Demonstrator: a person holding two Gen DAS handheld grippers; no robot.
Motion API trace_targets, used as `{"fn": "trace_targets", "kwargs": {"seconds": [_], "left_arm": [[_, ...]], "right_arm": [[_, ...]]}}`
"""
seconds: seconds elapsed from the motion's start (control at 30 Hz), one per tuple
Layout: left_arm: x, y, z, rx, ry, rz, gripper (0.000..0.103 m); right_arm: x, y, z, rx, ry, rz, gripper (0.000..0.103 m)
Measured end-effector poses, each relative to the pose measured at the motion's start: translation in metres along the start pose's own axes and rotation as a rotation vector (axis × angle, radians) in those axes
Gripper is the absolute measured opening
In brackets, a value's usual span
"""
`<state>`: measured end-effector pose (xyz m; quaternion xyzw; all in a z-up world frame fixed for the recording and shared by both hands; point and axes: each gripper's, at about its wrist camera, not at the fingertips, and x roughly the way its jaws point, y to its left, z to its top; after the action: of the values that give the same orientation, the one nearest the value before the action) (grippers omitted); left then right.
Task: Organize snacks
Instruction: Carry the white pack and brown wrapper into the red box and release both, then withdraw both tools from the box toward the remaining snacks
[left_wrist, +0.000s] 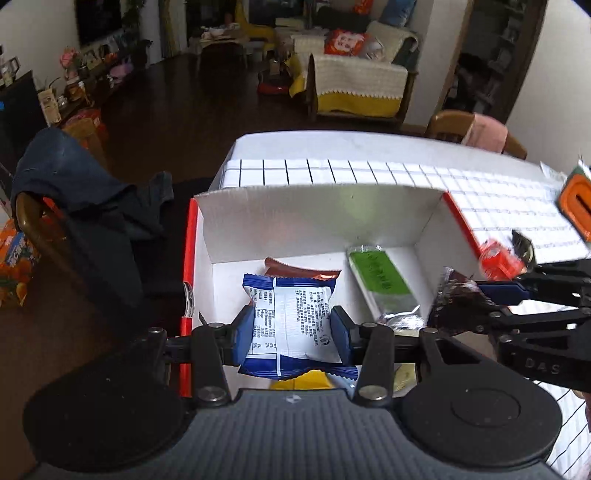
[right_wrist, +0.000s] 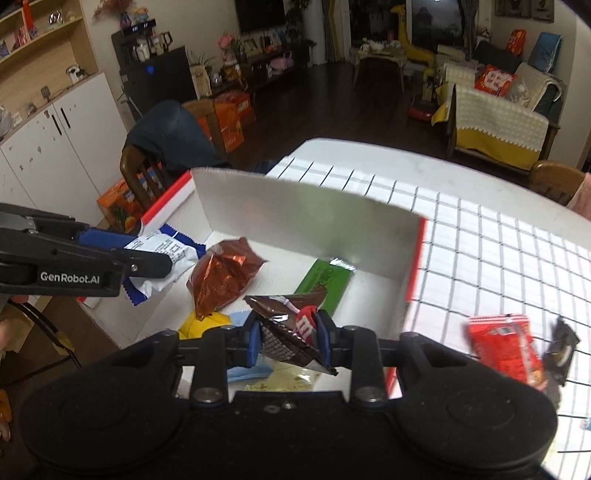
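yellow packet half hidden, print unreadable

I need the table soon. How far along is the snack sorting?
Partway. Done: a green bar and a copper-brown packet lie in the white box. In hand: the left tongs hold a blue-and-white packet, the right tongs a brown packet. Left: a red packet on the tablecloth.

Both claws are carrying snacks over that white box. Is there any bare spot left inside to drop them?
Yes. The box floor is bare along its far wall, and between the copper foil packet and the green bar. The near end is crowded with yellow and pale wrappers. Outside, the checked cloth is bare beyond the red packet.
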<state>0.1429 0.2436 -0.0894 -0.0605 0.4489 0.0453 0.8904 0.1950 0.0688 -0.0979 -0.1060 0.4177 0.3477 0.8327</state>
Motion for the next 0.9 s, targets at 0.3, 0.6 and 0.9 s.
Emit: {"fn": "trace_targets", "kwargs": {"seconds": [0.3, 0.6, 0.9], "left_arm": [[0.025, -0.005, -0.011, 0.043, 0.069, 0.017, 0.044], [0.040, -0.010, -0.024, 0.048, 0.133, 0.023, 0.044], [0.036, -0.011, -0.027, 0.030, 0.135, 0.013, 0.044]], "right_arm": [[0.033, 0.020, -0.005, -0.044, 0.088, 0.026, 0.029], [0.046, 0.023, -0.013, -0.059, 0.135, 0.007, 0.032], [0.039, 0.022, -0.015, -0.042, 0.125, 0.010, 0.042]]}}
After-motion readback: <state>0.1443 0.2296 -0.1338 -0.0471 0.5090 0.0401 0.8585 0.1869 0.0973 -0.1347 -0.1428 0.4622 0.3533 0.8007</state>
